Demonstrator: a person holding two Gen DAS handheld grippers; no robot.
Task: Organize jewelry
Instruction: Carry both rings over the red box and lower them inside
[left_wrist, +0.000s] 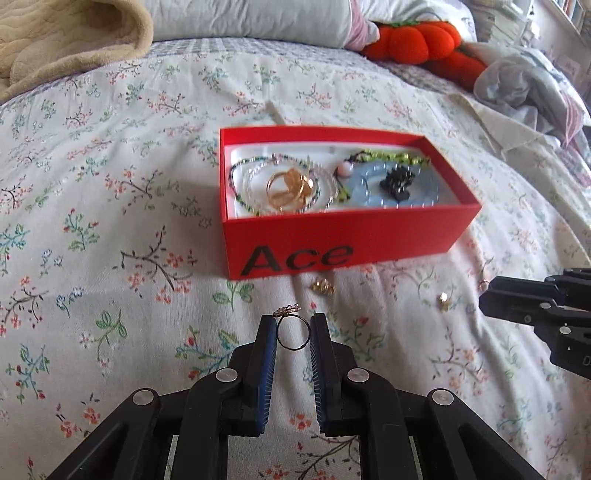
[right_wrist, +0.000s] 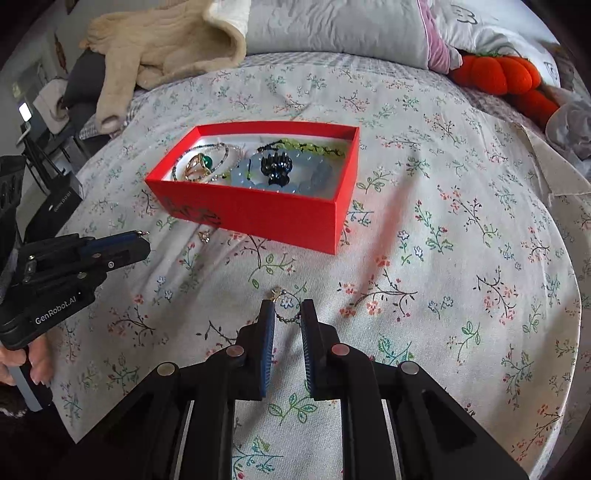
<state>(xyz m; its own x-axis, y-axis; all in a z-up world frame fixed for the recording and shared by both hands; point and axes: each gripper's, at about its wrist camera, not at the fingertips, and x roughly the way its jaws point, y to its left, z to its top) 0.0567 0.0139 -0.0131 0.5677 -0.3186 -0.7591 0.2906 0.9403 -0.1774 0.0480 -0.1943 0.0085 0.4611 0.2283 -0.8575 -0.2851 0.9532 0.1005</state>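
A red box (left_wrist: 343, 236) marked "Ace" lies open on the bed, also in the right wrist view (right_wrist: 273, 216). It holds bead bracelets, a gold ring (left_wrist: 291, 186), pale blue beads and a black hair claw (left_wrist: 400, 181). My left gripper (left_wrist: 293, 328) is shut on a thin ring with a small ornament (left_wrist: 291, 330), just in front of the box. My right gripper (right_wrist: 287, 312) is shut on a small beaded ring with a charm (right_wrist: 286, 304), right of the left gripper (right_wrist: 142, 242). Two small gold pieces (left_wrist: 323, 287) (left_wrist: 443, 300) lie on the sheet before the box.
The floral bedsheet (left_wrist: 110, 221) spreads all around. A beige blanket (right_wrist: 162, 44) and a grey pillow (right_wrist: 332, 26) lie at the back. Orange plush pumpkins (left_wrist: 413, 37) and crumpled cloth (left_wrist: 524, 81) lie at back right. The bed edge falls off at left (right_wrist: 74, 177).
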